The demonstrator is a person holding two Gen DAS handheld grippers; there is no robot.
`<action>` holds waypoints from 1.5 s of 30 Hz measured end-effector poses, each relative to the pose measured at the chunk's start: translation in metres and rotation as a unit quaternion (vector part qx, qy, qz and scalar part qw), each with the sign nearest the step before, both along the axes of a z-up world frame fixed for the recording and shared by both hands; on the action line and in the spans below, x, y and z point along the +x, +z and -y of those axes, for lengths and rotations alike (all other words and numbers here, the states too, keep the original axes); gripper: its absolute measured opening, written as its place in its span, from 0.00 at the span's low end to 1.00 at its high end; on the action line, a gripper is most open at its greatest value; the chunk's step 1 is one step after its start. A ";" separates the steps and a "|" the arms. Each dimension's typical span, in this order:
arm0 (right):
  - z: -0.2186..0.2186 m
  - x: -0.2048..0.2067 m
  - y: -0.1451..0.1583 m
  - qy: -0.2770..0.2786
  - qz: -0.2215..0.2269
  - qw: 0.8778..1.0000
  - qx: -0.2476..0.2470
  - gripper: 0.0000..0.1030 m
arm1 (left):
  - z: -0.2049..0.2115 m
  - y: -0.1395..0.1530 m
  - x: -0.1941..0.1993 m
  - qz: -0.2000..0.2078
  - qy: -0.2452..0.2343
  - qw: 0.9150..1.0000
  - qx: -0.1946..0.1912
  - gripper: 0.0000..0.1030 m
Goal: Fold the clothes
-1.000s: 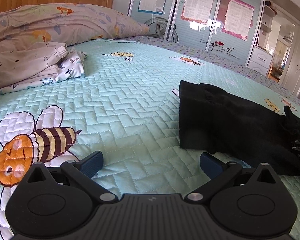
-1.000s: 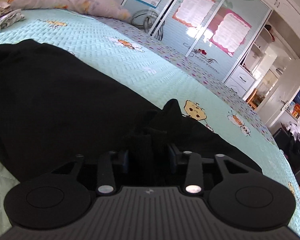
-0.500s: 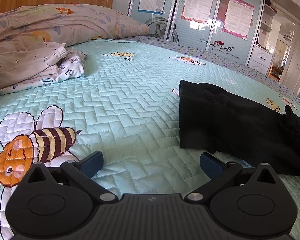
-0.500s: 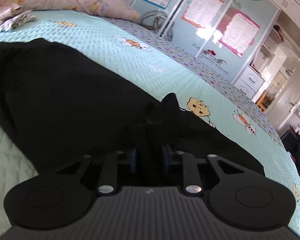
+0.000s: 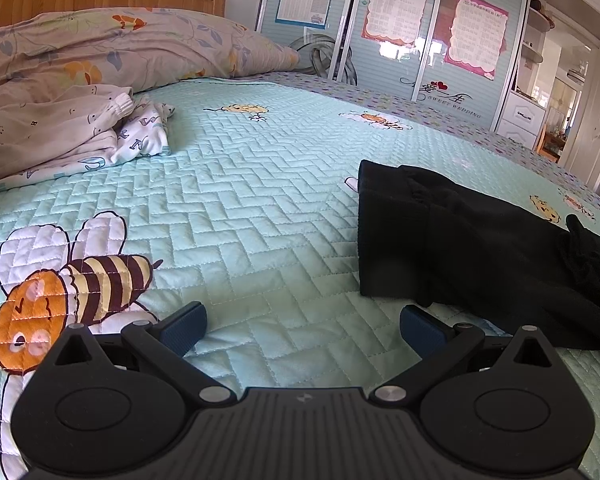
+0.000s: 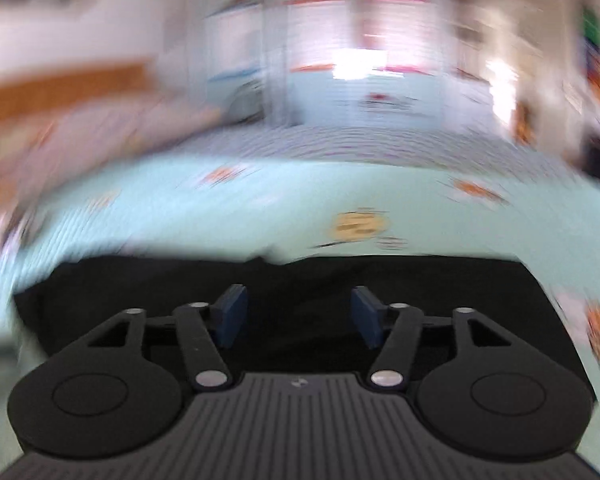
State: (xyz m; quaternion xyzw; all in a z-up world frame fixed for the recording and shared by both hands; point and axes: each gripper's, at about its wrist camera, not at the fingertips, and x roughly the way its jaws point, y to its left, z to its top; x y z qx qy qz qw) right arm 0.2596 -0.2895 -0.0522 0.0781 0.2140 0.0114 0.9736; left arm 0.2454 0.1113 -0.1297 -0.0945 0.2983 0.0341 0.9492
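At the far left of the left wrist view, pale crumpled clothes are seen by the pillow, awaiting their turn. The left claw is held released and empty over the quilted bed. To its right the black garment is laid partly folded, one end bunched. In the blurred right wrist view, the right claw is seen above that garment, its jaws opening with nothing pinched. A fold appears just completed; next, a fresh edge must be gripped. The pale clothes are shown clearly only by the left view.
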 end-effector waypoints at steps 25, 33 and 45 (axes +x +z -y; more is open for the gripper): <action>0.217 0.062 -0.064 -0.185 -0.001 0.861 0.473 0.74 | 0.005 0.000 0.003 -0.004 0.001 1.000 0.009 0.99; 0.237 0.106 -0.074 -0.172 -0.020 0.824 0.539 0.78 | 0.007 0.000 0.004 -0.009 0.002 1.000 0.021 0.99; 0.203 0.082 -0.054 -0.155 0.003 0.872 0.465 0.79 | 0.008 -0.001 0.005 -0.011 0.003 1.000 0.026 0.99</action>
